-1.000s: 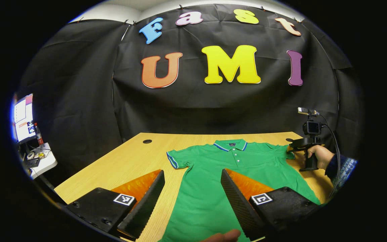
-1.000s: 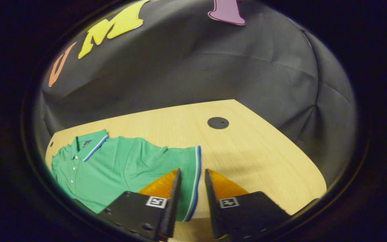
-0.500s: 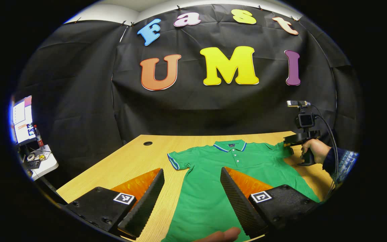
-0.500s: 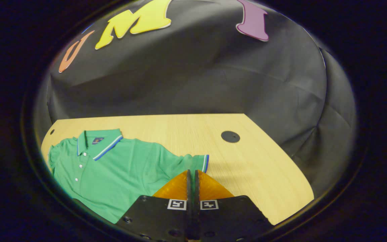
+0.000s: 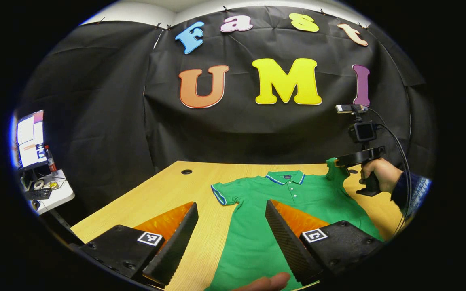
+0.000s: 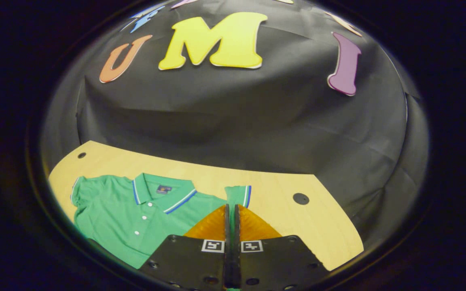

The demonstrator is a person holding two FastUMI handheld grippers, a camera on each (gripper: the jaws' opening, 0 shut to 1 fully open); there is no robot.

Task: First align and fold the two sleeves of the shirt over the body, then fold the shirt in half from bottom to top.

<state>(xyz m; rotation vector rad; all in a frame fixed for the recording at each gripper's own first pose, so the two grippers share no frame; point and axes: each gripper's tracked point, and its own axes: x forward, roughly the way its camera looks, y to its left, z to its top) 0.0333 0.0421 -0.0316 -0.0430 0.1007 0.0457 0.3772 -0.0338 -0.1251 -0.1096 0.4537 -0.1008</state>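
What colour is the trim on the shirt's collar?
The green shirt has a collar edged in blue and white stripes, clearest in the right gripper view.

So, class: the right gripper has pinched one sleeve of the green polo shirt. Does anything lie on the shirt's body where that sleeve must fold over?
Nothing visible does. The right gripper holds the sleeve raised, and the green polo shirt lies flat and bare on the wooden table. The left gripper hovers open near the hem.

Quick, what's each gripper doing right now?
Left gripper: open, holding nothing, above the shirt.
Right gripper: shut on the sleeve, lifted off the table.
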